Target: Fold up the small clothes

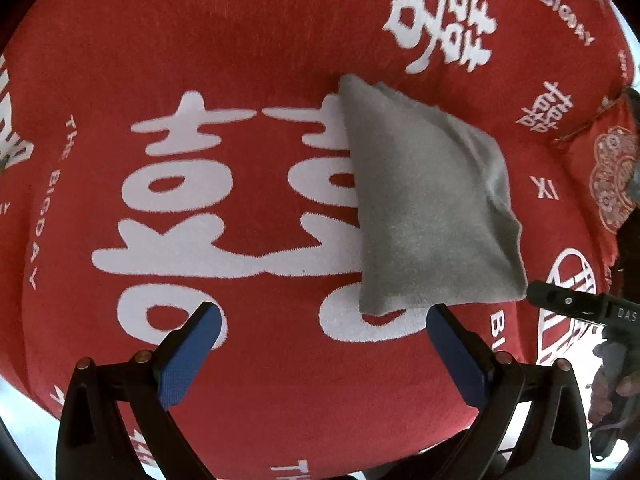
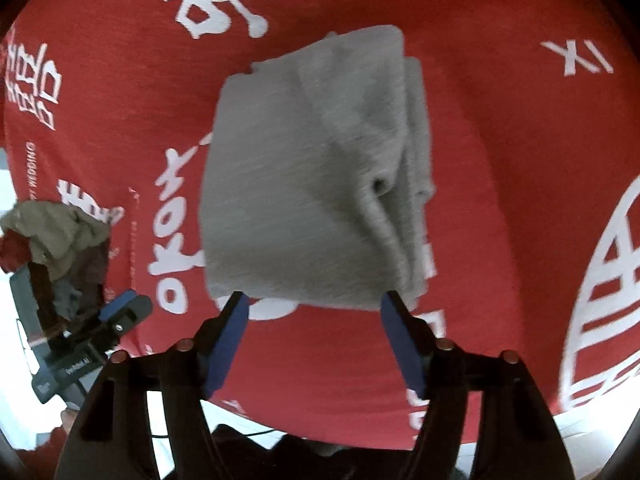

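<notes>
A grey folded cloth (image 1: 428, 208) lies on the red blanket with white characters (image 1: 248, 60). My left gripper (image 1: 324, 316) is open and empty, its right fingertip just short of the cloth's near edge. My right gripper (image 2: 314, 300) is open, its blue pads level with the near edge of the grey cloth (image 2: 304, 184), which lies folded in layers before it. The right gripper also shows at the right edge of the left wrist view (image 1: 560, 300). The left gripper shows at the lower left of the right wrist view (image 2: 124, 308).
A pile of other small clothes (image 2: 56, 236) sits at the left edge of the blanket. A red embroidered cushion (image 1: 604, 172) lies at the right. The blanket's near edge (image 2: 360, 436) drops off close below the grippers.
</notes>
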The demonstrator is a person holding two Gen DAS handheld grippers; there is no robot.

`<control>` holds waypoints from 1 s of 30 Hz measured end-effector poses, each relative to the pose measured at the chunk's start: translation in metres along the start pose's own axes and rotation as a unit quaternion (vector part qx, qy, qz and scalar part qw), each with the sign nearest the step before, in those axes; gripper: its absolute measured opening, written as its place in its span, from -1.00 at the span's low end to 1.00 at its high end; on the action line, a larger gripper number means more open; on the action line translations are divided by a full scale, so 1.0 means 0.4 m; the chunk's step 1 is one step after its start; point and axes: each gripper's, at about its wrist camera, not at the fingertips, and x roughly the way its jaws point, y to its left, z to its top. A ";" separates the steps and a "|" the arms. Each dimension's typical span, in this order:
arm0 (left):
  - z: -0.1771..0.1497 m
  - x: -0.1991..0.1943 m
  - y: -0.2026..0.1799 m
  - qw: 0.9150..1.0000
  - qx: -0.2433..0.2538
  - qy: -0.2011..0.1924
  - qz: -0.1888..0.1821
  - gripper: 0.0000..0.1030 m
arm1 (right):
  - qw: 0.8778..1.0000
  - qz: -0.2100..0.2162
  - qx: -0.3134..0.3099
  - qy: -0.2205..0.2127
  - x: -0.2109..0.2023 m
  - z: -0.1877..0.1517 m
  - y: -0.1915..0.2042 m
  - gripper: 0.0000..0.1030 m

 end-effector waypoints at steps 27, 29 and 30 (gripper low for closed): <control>0.137 0.177 -0.091 0.997 -0.012 0.067 -0.033 1.00 | 1.000 0.014 0.022 0.010 -0.038 0.151 -0.168 0.42; 0.159 0.193 -0.096 0.997 -0.012 0.068 -0.044 1.00 | 0.999 0.030 0.026 0.014 -0.026 0.192 -0.190 0.42; 0.167 0.200 -0.098 0.996 -0.013 0.069 -0.048 1.00 | 0.999 0.040 0.029 0.016 -0.017 0.210 -0.201 0.42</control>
